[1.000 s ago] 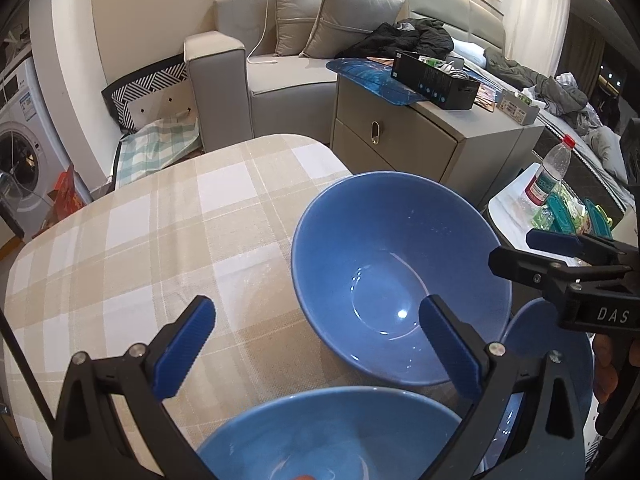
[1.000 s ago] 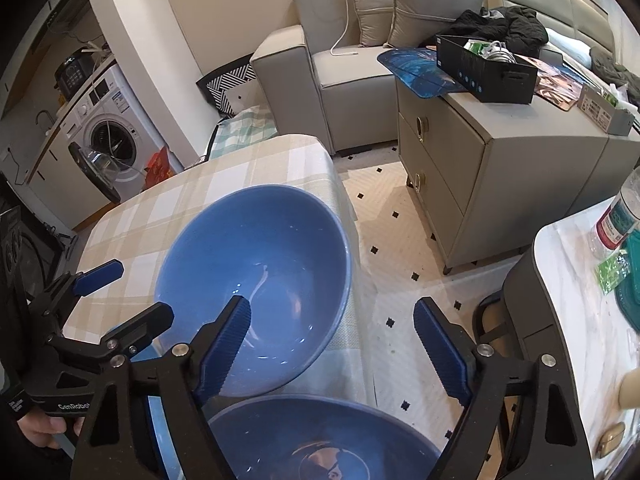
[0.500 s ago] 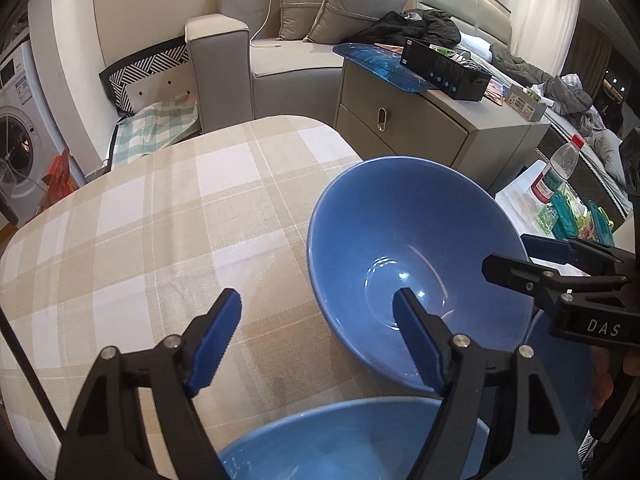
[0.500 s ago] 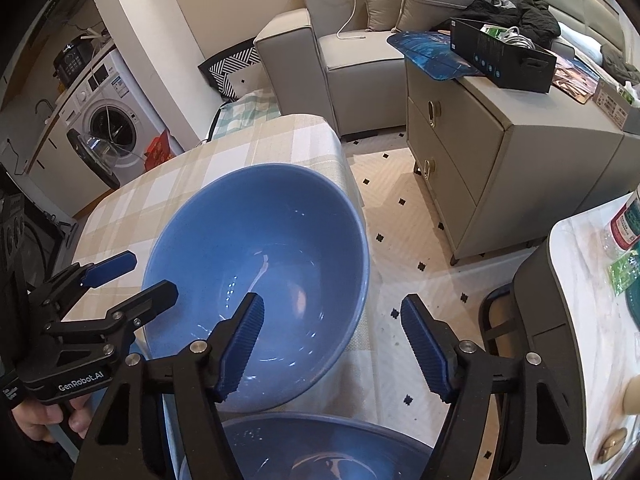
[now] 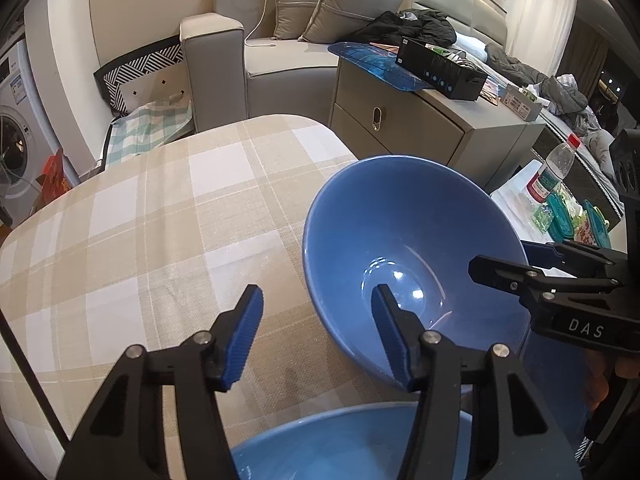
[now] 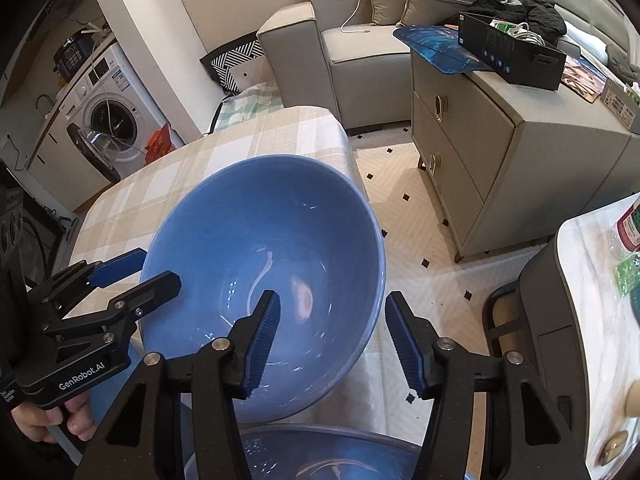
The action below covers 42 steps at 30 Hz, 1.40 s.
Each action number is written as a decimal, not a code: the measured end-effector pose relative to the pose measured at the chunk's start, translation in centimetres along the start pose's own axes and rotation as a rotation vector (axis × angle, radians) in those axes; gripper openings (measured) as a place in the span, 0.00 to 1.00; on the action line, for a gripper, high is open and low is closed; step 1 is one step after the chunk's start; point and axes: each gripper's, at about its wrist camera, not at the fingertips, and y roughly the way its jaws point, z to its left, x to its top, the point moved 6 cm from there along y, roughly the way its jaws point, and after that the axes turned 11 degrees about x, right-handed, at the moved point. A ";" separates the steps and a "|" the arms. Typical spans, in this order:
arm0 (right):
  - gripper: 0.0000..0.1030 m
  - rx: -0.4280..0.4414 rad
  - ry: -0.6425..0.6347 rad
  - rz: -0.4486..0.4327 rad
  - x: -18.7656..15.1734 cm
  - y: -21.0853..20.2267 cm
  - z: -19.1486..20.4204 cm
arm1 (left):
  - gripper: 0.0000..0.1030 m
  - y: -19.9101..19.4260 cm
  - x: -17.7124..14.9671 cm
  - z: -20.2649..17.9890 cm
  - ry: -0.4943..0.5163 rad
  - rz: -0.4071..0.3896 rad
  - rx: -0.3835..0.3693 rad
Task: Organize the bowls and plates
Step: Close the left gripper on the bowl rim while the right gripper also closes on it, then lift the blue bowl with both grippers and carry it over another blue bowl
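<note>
The large blue bowl sits on the counter, near the counter's right edge, on a beige and white checked cloth. It is deep and round, with a glossy glaze that reflects light at its bottom, and it looks empty. In both views it appears tilted, though the fisheye lens may exaggerate this.

The left hand-held gripper straddles the left rim of the bowl: one blue ribbed finger is inside the bowl and the other is outside, over the cloth. Its jaws are closing, and a gap is visible between the pads and the wall of the bowl.

The right hand-held gripper straddles the right rim in the same way, one finger inside and one outside. Its jaws are closing too, and the pads do not press the bowl yet.

A second blue bowl lies nearer to the cameras, at the bottom edge of both views, mostly hidden behind the gripper frames.
</note>
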 end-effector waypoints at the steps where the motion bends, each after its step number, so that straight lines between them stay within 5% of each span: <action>1: 0.53 0.000 -0.001 0.000 0.0 0.0 0.0 | 0.51 0.0 0.0 0.0 0.001 -0.001 0.000; 5: 0.46 -0.006 -0.005 0.001 0.1 0.1 -0.1 | 0.50 0.0 0.1 -0.1 0.002 -0.001 -0.008; 15: 0.35 -0.001 -0.025 0.000 -0.1 0.0 0.0 | 0.29 -0.3 0.1 -0.8 0.032 -0.010 -0.011; 24: 0.22 -0.034 -0.031 0.004 -0.4 0.0 -0.3 | 0.25 -0.5 0.2 -0.8 0.039 -0.022 0.006; 42: 0.22 -0.047 -0.044 -0.017 -0.1 -1.1 -0.1 | 0.25 -2.1 0.8 -0.9 0.036 -0.062 0.011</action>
